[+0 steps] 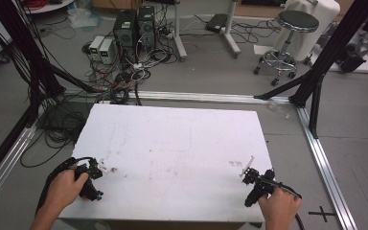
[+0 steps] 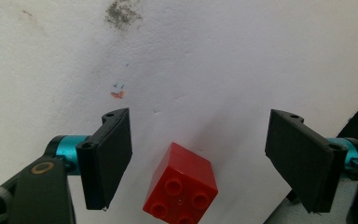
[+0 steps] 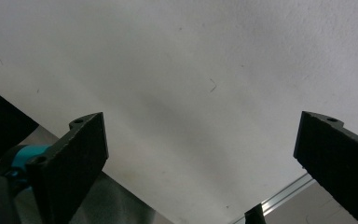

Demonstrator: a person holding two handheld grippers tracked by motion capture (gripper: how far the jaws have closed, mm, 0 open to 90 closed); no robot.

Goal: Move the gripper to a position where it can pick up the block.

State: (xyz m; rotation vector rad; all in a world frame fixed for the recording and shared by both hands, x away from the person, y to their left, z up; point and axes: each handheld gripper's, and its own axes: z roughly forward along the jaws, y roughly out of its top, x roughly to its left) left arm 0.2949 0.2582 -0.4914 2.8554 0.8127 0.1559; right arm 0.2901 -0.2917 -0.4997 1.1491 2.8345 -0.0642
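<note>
A red four-stud brick [image 2: 181, 186] lies on the white table [image 2: 205, 56], low in the left gripper view. It sits between the two black jaws of my left gripper [image 2: 200, 116], which is open and touches nothing. In the high view a hand holds the left gripper [image 1: 97, 182] at the table's [image 1: 172, 143] near left corner. My right gripper [image 1: 248, 188] is held at the near right corner. In its own view the right gripper [image 3: 200, 119] is open over bare white tabletop, with nothing between its jaws.
Beyond the table's far edge the floor holds computer towers [image 1: 135, 26], tangled cables [image 1: 120, 76] and a round stool [image 1: 292, 28]. Black frame posts [image 1: 326, 52] stand at both sides. Aluminium rails [image 1: 323, 158] run along the floor around the table.
</note>
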